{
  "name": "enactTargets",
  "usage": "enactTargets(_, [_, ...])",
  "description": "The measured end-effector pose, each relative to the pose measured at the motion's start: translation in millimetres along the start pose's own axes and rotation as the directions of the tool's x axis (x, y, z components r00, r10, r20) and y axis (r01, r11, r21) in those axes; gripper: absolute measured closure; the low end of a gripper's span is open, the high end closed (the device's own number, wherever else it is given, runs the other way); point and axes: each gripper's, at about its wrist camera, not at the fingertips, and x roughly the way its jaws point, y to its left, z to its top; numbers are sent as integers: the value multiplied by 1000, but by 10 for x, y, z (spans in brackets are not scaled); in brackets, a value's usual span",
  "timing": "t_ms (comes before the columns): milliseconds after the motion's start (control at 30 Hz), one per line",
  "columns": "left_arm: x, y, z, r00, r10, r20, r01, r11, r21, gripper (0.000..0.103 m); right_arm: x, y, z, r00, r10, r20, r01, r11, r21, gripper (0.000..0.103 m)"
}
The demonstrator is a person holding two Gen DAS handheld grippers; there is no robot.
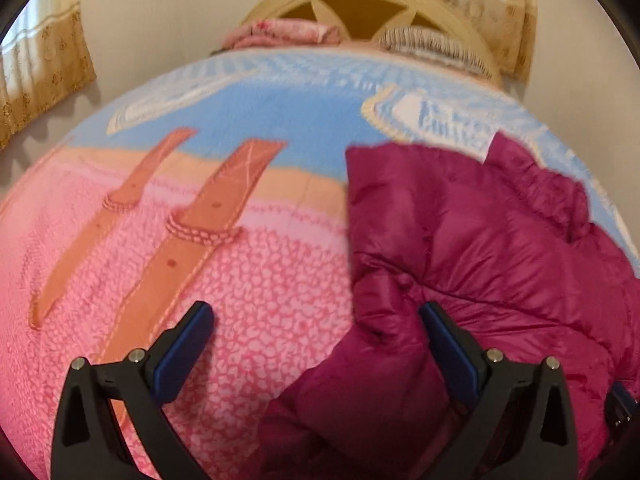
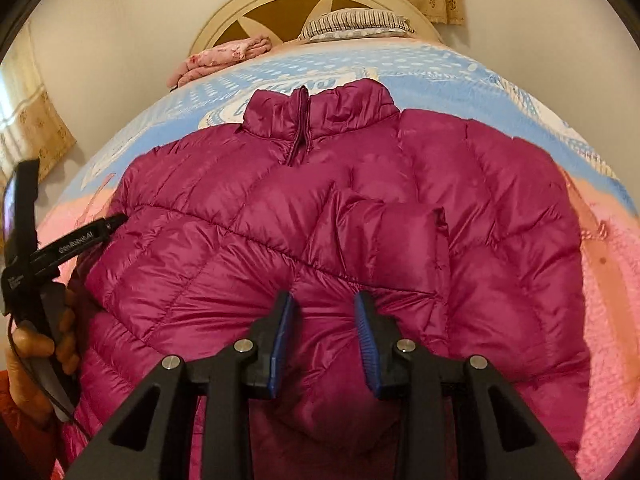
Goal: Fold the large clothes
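Your left claw [image 1: 316, 344], its arm marked "GenRobot.AI", gapes wide; your right claw [image 2: 324, 332] hangs part-open over the magenta puffer jacket [image 2: 280, 208].

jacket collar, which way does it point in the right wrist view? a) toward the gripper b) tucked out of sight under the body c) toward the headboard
c: the collar sits at the far end of the magenta puffer jacket, nearest the headboard, while the right gripper hovers over the near end.
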Motion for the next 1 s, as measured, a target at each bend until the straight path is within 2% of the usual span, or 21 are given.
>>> enactTargets(167, [-10, -127, -9, 998, 70, 0, -69, 996, 54, 0, -5, 89, 3, 999, -41, -6, 40, 998, -41, 69])
enactTargets(267, [-120, -44, 28, 999, 42, -8, -41, 999, 31, 0, -130, 24, 109, 999, -6, -47, 6, 1000, -5, 69])
enactTargets(367, [-395, 45, 86, 998, 0, 64, 0, 1000, -4, 0, -431, -92, 276, 999, 44, 10, -44, 998, 54, 64])
enactTargets(400, [-468, 45, 114, 996, -17, 82, 18, 1000, -11, 0, -553, -135, 398, 998, 38, 51, -41, 997, 59, 57])
enactTargets(433, [-565, 19, 177, 993, -53, 102, 55, 998, -17, 0, -609, -163, 504, 997, 32, 67, -36, 997, 65, 44])
enactTargets(500, [-610, -73, 310, 988, -110, 108, 112, 994, -8, 0, -621, -240, 779, 997, 33, 66, -40, 994, 104, 37])
enactTargets(567, [-596, -173, 422, 984, -133, 122, 133, 991, 6, 0, -525, -297, 1013, 998, 46, 42, -51, 988, 149, 37])
enactTargets(667, [-470, -309, 495, 981, -121, 154, 123, 992, 1, 0, -110, -381, 1398, 999, 36, -39, -26, 975, 222, 37])
enactTargets(867, [-78, -412, 238, 992, -36, 119, 39, 999, -22, 0, 611, -516, 1883, 994, 33, -105, 8, 931, 366, 37])
enactTargets(933, [7, -376, 183, 996, -36, 83, 40, 998, -46, 0, 857, -512, 2015, 991, 29, -128, 24, 919, 394, 37])
enactTargets(1000, [-20, -343, 193, 994, -42, 100, 49, 997, -66, 0, 1056, -500, 2101, 988, 17, -153, 49, 907, 418, 37])
